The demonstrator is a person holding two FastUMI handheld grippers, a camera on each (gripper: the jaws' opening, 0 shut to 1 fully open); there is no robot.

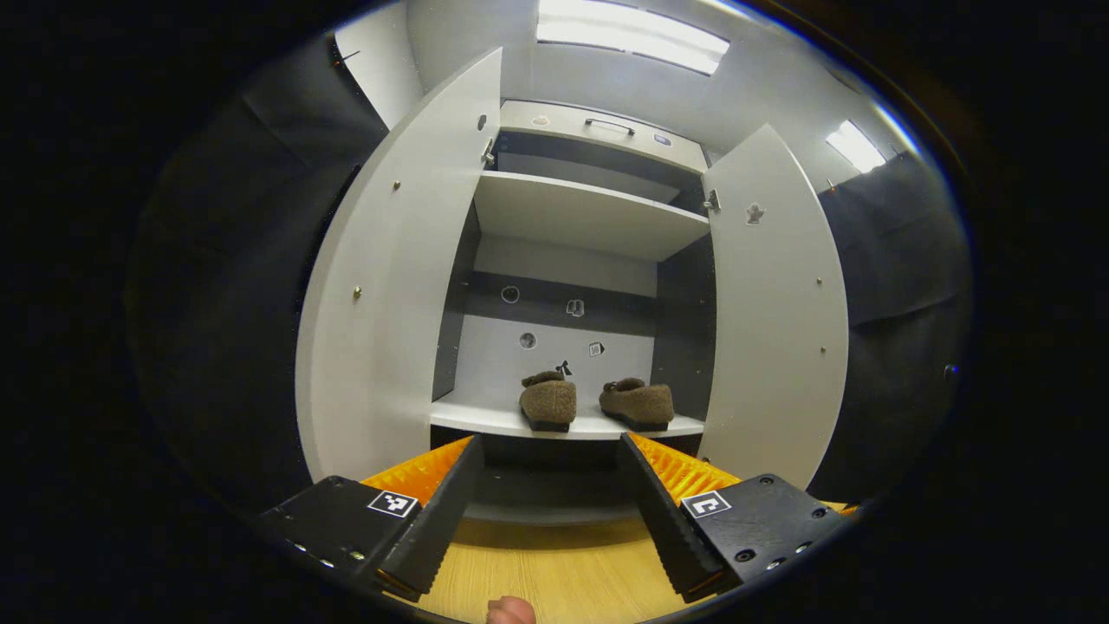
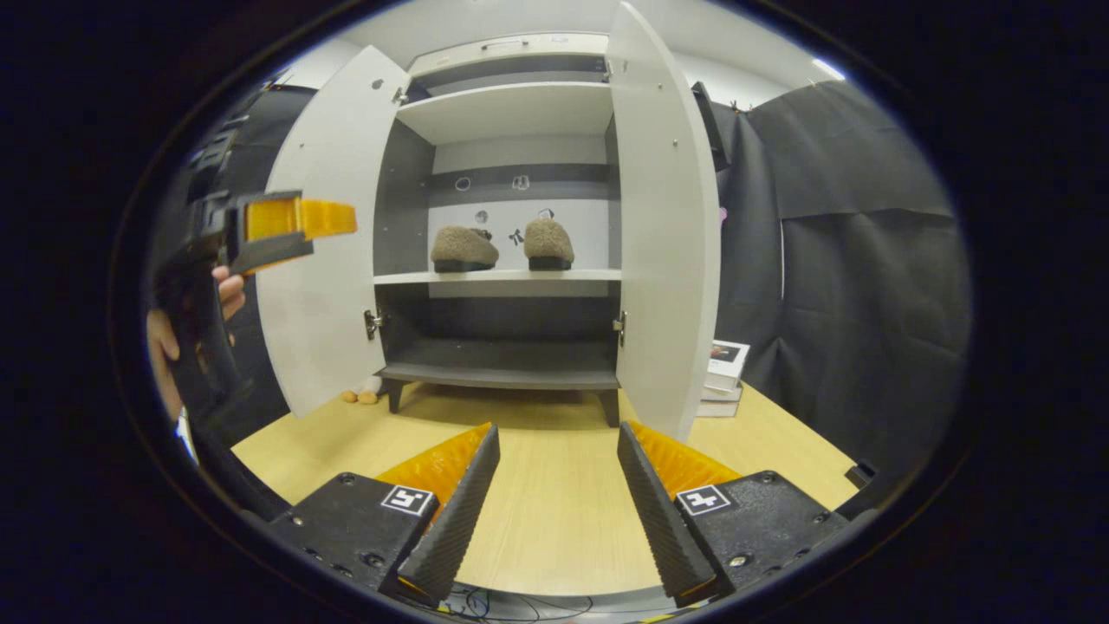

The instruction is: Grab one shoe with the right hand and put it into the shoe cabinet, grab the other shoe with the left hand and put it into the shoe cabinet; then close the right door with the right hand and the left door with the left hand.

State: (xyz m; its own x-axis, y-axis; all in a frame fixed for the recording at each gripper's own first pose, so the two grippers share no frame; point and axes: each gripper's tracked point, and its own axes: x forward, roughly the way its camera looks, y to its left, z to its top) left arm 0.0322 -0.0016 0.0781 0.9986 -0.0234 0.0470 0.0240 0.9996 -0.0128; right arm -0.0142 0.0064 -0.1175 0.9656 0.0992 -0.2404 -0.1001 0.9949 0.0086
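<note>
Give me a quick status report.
Left tongs open, right tongs open, both empty. Both shoes on cabinet shelf. Both doors open; nothing blocking.

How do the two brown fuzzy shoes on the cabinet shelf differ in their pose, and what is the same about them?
In the left gripper view, the left brown fuzzy shoe points one end straight out at the camera, while the right brown fuzzy shoe is turned and shows more of its side. The left one sits closer to the shelf's front edge; the right one sits slightly further back. Both are upright, apart from each other, on the same white shelf.
</note>
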